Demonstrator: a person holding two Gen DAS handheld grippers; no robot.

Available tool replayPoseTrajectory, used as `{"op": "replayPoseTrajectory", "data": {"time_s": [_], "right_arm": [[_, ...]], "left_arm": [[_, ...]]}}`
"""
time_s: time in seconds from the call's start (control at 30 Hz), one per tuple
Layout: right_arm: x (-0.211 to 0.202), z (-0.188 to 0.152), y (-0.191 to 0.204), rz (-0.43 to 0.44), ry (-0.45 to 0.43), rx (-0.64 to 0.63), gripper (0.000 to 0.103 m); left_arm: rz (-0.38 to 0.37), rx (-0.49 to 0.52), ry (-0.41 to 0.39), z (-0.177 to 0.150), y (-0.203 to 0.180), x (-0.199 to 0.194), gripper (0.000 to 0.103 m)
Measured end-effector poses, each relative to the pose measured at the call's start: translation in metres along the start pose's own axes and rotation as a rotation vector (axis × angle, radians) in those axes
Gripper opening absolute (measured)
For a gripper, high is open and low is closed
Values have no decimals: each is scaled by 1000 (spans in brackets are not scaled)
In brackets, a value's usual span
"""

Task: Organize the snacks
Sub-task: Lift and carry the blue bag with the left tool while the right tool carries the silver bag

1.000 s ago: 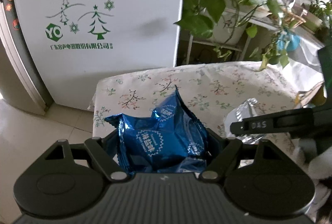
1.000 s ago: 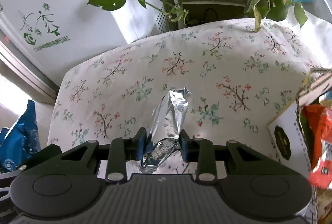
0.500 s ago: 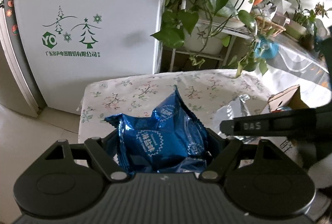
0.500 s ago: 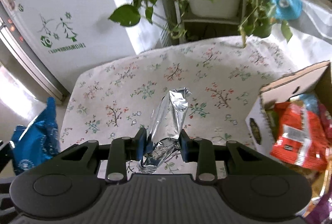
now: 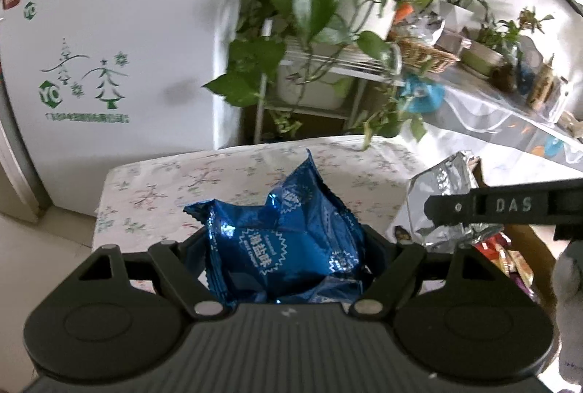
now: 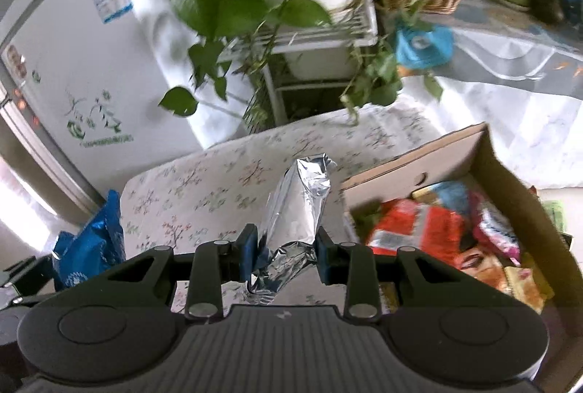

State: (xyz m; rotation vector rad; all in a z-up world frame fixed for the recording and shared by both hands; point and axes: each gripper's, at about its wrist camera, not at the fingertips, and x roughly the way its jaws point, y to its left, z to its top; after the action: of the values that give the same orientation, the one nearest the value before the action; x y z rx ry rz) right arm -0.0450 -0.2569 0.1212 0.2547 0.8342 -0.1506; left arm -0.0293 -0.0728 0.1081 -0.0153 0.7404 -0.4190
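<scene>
Your right gripper (image 6: 286,252) holds the silver packet (image 6: 297,207), your left gripper (image 5: 288,265) the blue bag (image 5: 288,240); both have risen, and the box (image 6: 510,196) now appears, ready for dropping.

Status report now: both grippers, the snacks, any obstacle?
Left gripper shut on blue packet. Right gripper shut on silver packet. Open cardboard box beside, already holding snacks. Nothing blocking.

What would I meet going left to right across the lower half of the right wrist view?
Blue snack packet → silver foil packet pinched in the right gripper → cardboard box filled with colourful snacks.
</scene>
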Motion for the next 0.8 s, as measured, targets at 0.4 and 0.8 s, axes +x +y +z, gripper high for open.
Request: {"op": "replayPoseTrajectory", "data": {"time_s": [0.4,0.8], "right_arm": [[-25,2,-33,-10,-47,40,39],[-53,4,-80,-61,-104,113,39]], "left_arm": [[-71,15,-10,5,-37,1,82],[-139,67,5,-1,-80,7,82]]}}
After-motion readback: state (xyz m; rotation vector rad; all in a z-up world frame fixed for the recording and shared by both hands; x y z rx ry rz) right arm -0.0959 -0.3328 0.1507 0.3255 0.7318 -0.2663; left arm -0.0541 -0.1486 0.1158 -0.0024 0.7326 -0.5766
